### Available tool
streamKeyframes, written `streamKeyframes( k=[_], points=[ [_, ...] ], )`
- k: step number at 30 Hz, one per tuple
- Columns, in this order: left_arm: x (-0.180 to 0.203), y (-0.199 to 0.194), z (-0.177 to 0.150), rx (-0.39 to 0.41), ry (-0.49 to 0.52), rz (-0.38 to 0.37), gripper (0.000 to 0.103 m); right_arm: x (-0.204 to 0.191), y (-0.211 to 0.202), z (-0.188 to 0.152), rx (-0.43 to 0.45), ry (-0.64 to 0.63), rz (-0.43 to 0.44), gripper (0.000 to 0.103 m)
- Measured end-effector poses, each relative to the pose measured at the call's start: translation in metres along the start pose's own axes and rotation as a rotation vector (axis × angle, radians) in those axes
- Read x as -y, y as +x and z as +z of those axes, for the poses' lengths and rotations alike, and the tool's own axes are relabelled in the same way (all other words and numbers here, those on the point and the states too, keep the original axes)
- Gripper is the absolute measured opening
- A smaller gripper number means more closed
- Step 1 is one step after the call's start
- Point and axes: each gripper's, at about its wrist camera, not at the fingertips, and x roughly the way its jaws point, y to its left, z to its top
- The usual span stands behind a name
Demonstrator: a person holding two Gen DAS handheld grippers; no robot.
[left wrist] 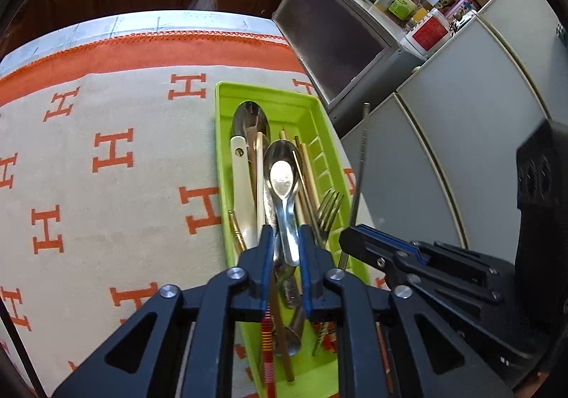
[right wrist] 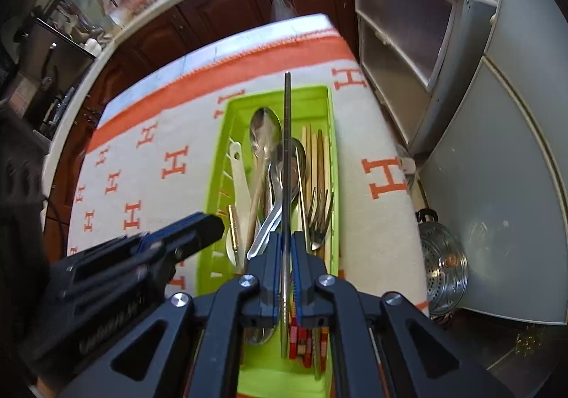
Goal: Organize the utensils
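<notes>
Slim steel chopstick (right wrist: 287, 156), clamped in right gripper (right wrist: 286, 256), lengthwise over green plastic slotted tray (right wrist: 321, 94); left gripper (left wrist: 287, 241) slightly apart astride a steel spoon (left wrist: 284, 185).

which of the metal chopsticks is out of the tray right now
The thin grey metal chopstick clamped in the right gripper, held above the green tray. The other metal stick lies in the tray among the spoons.

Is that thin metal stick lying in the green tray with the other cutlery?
No, the right gripper holds the thin metal stick clamped between its fingers, raised above the green tray.
</notes>
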Motion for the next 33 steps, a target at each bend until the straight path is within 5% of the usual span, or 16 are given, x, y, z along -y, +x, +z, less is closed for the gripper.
streamKeyframes(
  k=[23,33],
  points=[
    [-0.027,-0.05,-0.027,0.075,0.095,0.188,0.078,-0.006,-0.005,-0.016,0.053,0.01,0.026,0.007],
    [-0.035,-0.114,-0.057,0.174,0.136,0.339,0.089,-0.035,-0.037,-0.049,0.101,-0.052,0.076,0.007]
  ],
)
